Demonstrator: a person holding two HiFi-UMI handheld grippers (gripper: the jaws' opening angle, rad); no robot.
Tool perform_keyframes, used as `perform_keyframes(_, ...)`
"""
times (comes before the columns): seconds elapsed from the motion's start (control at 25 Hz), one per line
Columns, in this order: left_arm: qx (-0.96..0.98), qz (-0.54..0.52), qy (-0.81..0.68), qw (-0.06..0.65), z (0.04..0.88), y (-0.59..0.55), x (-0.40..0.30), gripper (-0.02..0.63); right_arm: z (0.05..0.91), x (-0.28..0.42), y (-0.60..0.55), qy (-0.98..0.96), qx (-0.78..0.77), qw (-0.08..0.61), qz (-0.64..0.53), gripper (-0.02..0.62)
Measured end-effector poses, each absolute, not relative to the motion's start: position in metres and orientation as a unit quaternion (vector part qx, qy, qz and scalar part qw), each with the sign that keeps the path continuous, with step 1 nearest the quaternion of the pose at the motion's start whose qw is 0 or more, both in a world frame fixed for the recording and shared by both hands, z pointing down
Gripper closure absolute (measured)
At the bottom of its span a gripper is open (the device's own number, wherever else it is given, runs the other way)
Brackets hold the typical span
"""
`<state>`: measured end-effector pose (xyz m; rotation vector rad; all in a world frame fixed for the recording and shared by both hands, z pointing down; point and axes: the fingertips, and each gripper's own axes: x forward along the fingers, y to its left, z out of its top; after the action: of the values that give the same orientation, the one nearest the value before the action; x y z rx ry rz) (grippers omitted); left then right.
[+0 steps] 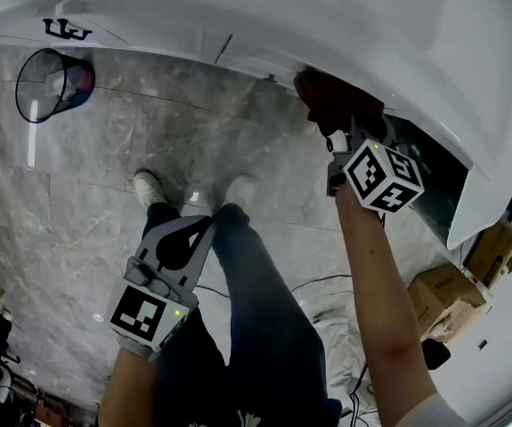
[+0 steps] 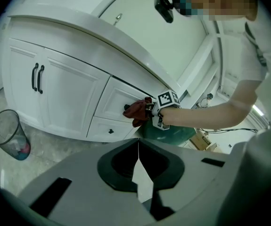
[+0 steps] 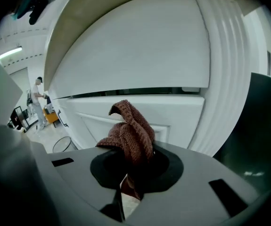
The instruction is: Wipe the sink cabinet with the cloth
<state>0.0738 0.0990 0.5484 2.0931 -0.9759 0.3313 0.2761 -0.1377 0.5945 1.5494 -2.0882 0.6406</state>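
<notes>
A reddish-brown knitted cloth [image 3: 130, 135] is pinched in my right gripper [image 3: 130, 173], which is shut on it. The cloth [image 1: 331, 105] is pressed against a drawer front [image 3: 173, 112] of the white sink cabinet [image 2: 64, 98], just under the curved countertop. In the left gripper view, the cloth [image 2: 136, 111] sits beside a small dark drawer knob. My left gripper [image 2: 138, 147] is shut with nothing in it. It hangs low by the person's leg [image 1: 204, 222], away from the cabinet.
A wire waste bin [image 1: 51, 83] stands on the marble floor left of the cabinet. To the right, a cabinet door [image 1: 491, 194] stands open with a dark green object [image 2: 168, 132] inside. Cardboard boxes [image 1: 442, 296] and cables [image 1: 327, 283] lie on the floor at right.
</notes>
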Motion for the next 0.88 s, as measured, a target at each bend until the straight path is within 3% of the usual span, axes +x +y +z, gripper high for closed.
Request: perform_keyframes(0.88, 0.811, 0.112, -0.403, 0.409, 0.569, 0.115, -0.043, 0.595, 0.593, 0.155, -0.147, -0.759, 0.560, 0.278, 0.180, 0.538)
